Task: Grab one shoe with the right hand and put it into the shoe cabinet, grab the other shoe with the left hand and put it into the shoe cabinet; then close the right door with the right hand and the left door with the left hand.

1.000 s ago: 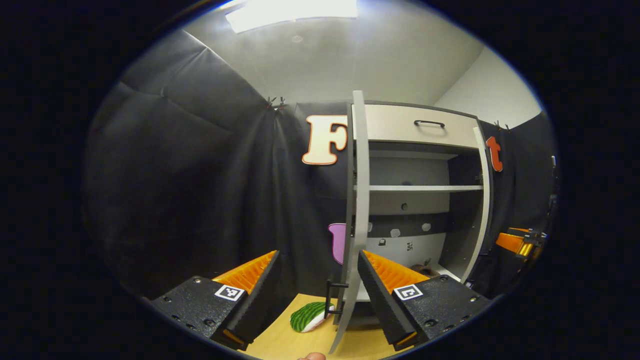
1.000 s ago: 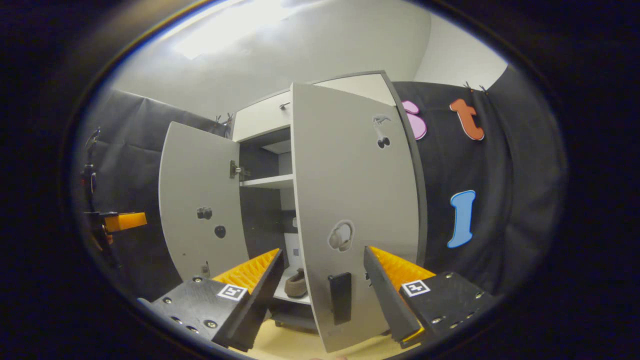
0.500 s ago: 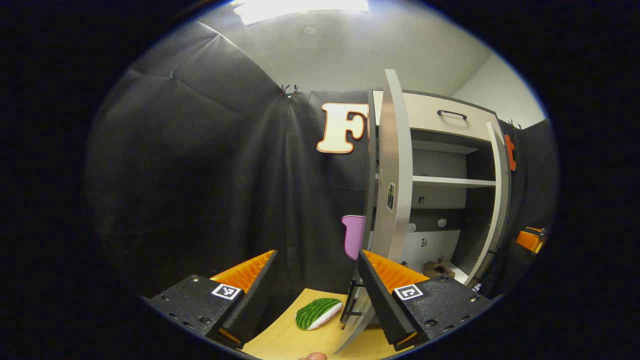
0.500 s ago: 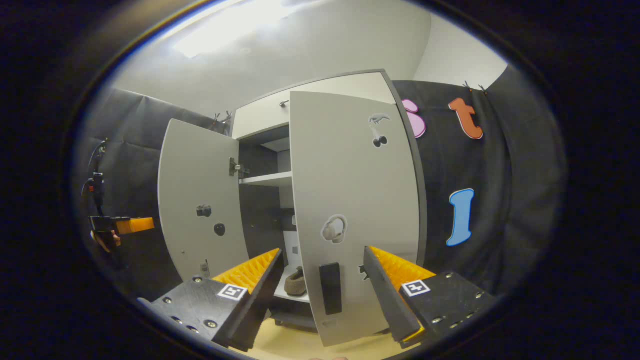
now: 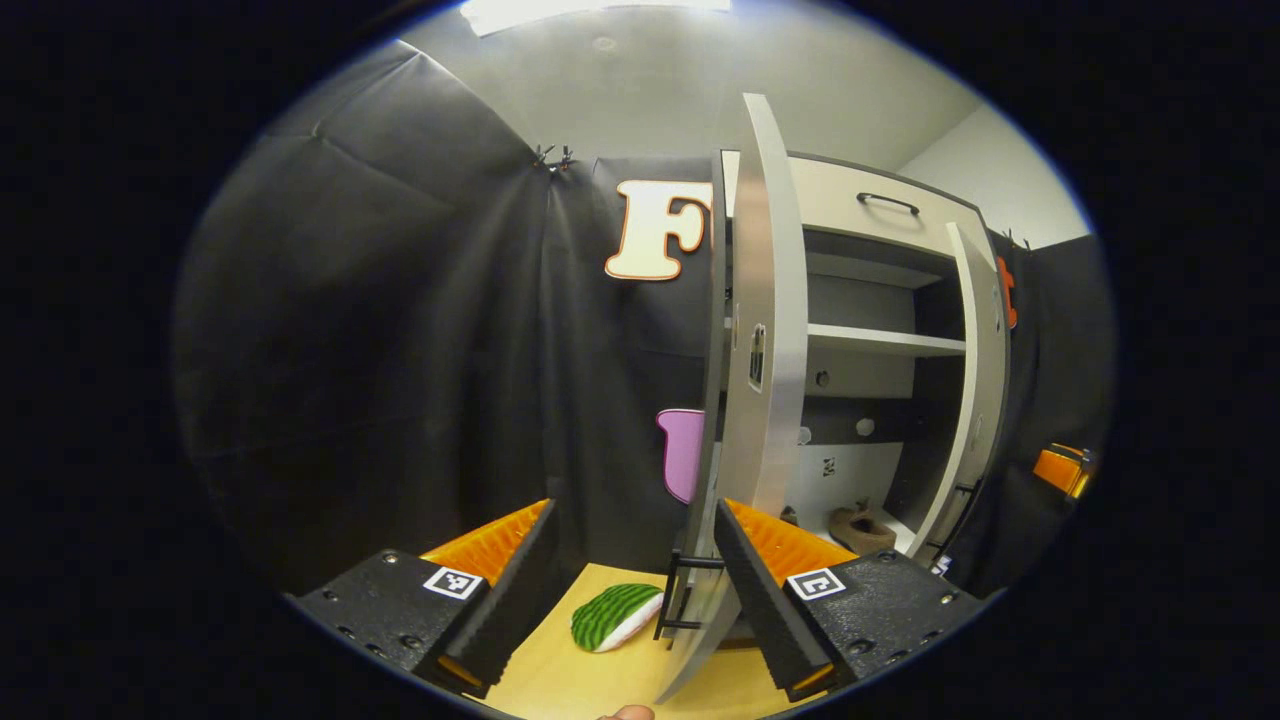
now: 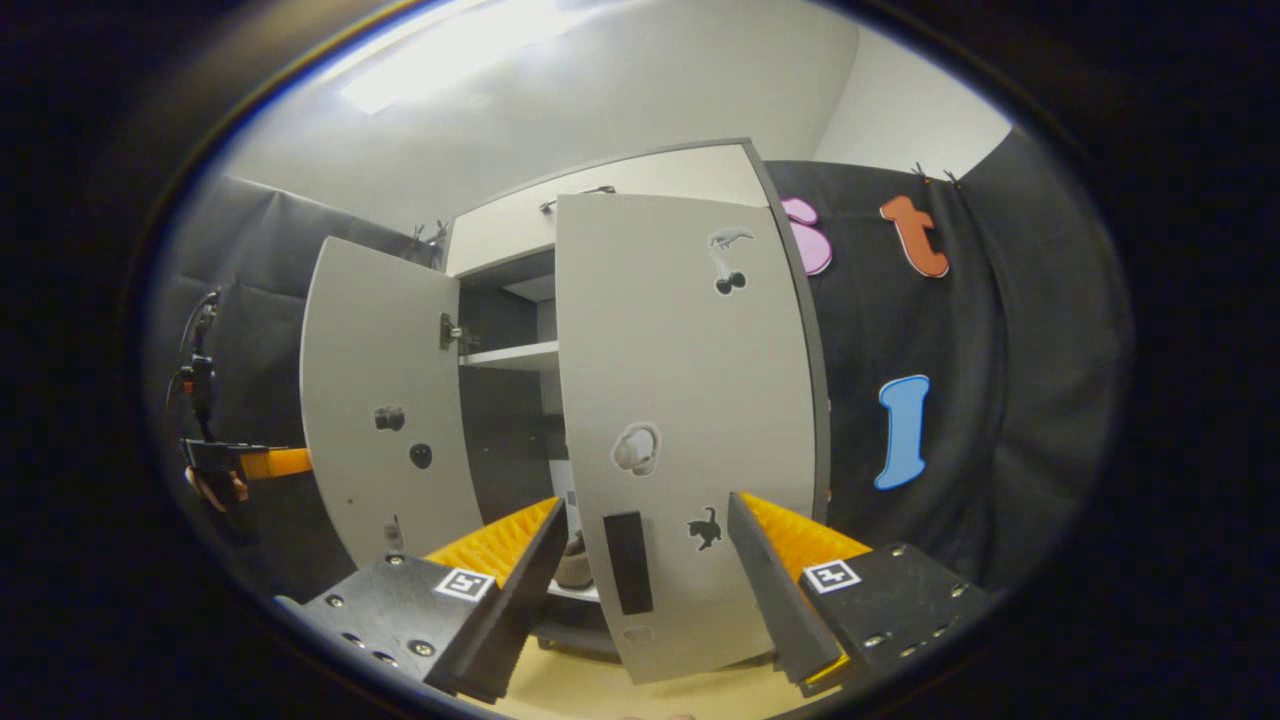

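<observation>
**Shoe on the bottom shelf, both cabinet doors ajar**

A brown shoe (image 5: 862, 528) sits on the lowest shelf of the shoe cabinet (image 5: 860, 215), near its right side in the left gripper view; in the right gripper view a shoe (image 6: 575, 565) shows through the gap between the two doors, partly hidden behind the gripper's finger. Whether a second shoe lies beside it cannot be told.

The left door (image 5: 762, 380) stands almost edge-on before the left gripper (image 5: 635, 590), its black handle (image 5: 680, 595) just between the fingers, which are spread wide and hold nothing. The right door (image 6: 690, 420), carrying several small stickers and a dark handle (image 6: 628, 562), is swung most of the way toward the cabinet front and stands right ahead of the right gripper (image 6: 650, 590), whose jaws are likewise apart and empty.

On the wooden floor (image 5: 560, 680) in front of the cabinet lies a green striped watermelon-slice toy (image 5: 612, 617), close to the left door's lower edge. An upper shelf (image 5: 880, 341) and a drawer with a black handle (image 5: 888, 203) top the cabinet. The left gripper (image 6: 240, 462), held by a hand, shows far off beyond the left door (image 6: 380, 400) in the right gripper view.
</observation>
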### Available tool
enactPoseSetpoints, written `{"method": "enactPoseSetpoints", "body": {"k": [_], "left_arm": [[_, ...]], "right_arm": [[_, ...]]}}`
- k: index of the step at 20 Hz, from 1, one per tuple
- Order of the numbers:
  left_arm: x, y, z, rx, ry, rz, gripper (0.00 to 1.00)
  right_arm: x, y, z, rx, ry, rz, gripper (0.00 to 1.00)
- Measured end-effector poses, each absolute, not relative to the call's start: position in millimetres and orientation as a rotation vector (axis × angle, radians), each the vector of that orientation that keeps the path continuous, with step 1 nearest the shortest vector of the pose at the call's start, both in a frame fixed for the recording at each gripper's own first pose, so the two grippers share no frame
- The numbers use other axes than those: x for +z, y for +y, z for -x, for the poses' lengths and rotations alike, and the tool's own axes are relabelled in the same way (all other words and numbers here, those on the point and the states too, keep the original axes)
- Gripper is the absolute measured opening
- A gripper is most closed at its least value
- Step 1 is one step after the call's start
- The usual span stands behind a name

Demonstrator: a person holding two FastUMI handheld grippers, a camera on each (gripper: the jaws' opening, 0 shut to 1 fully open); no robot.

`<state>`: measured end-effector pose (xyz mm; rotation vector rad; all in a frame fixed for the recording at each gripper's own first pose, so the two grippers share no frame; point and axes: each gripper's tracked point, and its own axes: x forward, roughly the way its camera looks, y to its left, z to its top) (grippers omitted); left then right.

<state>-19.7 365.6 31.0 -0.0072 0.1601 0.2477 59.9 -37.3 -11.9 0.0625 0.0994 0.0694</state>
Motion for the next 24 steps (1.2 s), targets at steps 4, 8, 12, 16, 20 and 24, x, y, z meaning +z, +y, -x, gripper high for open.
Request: {"method": "enactPoseSetpoints", "body": {"k": [4, 8, 12, 16, 20, 24], "left_arm": [[31, 367, 18, 0.245, 0.165, 0.013, 0.91], [29, 367, 17, 0.232, 0.164, 0.065, 0.91], [28, 365, 17, 0.228, 0.157, 0.096, 0.95], [30, 354, 13, 0.171, 0.149, 0.043, 0.94], [26, 339, 8, 0.085, 0.155, 0.103, 0.94], [24, 323, 3, 0.057, 0.15, 0.133, 0.94]], "right_arm": [[-14, -43, -60, 0.064, 0.101, -0.073, 0.97], [-16, -45, -60, 0.065, 0.104, -0.086, 0.97], [-17, -44, -61, 0.073, 0.11, -0.082, 0.97], [-19, -42, -61, 0.082, 0.113, -0.074, 0.97], [-20, -42, -61, 0.083, 0.119, -0.071, 0.97], [-19, -43, -60, 0.069, 0.118, -0.076, 0.97]]}}
